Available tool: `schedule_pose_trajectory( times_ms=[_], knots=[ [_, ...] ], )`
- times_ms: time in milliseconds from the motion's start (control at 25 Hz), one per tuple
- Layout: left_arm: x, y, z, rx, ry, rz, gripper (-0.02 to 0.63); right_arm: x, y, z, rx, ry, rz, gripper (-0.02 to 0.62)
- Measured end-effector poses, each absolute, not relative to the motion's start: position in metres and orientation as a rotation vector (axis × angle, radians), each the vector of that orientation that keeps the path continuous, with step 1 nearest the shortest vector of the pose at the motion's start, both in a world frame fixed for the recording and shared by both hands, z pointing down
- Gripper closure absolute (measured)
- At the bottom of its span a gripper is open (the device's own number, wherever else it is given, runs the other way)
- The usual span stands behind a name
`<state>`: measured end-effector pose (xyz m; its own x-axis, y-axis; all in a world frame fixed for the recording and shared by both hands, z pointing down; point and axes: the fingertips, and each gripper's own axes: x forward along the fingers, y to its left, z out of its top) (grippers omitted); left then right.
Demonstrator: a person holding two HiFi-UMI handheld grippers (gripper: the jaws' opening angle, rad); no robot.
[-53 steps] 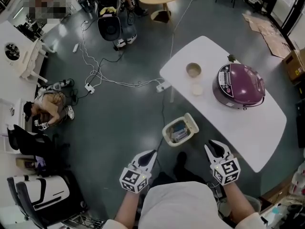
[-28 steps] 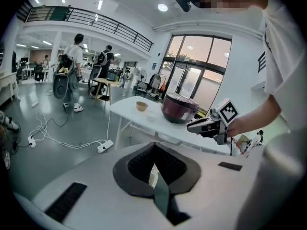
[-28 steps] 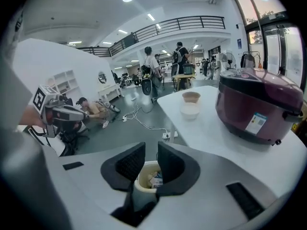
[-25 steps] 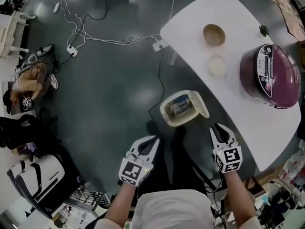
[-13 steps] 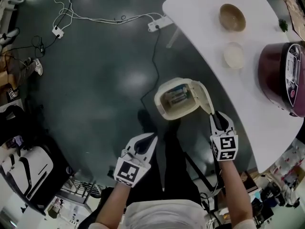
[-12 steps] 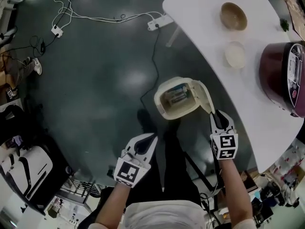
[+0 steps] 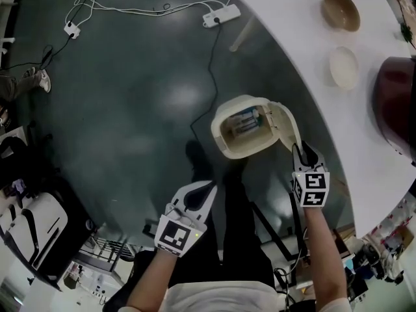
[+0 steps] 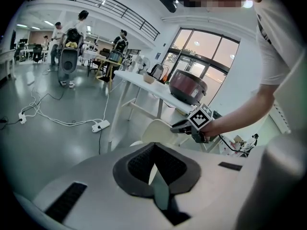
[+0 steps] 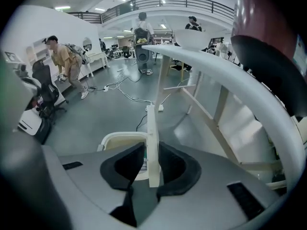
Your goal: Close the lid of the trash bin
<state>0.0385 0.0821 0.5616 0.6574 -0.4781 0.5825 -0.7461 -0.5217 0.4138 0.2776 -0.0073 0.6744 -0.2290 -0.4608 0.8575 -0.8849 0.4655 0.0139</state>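
The bin stands on the floor just off the table's long edge, its lid raised. The right gripper pinches the lid's rim. The left gripper hangs apart, jaws pressed together on nothing.

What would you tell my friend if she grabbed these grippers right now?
Right gripper: jaws closed on the edge of the lid, which stands upright.
Left gripper: jaws together, empty, hanging short of the trash bin.
The bin sits open on the floor beside the white table, with things inside.
Done: lid gripped.
Left: swing the lid down over the opening, then let go.
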Motion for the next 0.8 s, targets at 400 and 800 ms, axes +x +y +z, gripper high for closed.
schedule_pose_trajectory(
  times_ms=[400,800],
  knots=[
    [0.030,0.083,0.581,2.189,-0.948,0.525,0.589,0.223,0.027,0.680,1.015,-1.956,0.697,0.488],
    [0.018,0.091,0.601,2.143,-0.961,0.514,0.589,0.175,0.051,0.702,0.893,-1.998,0.749,0.499]
  ],
)
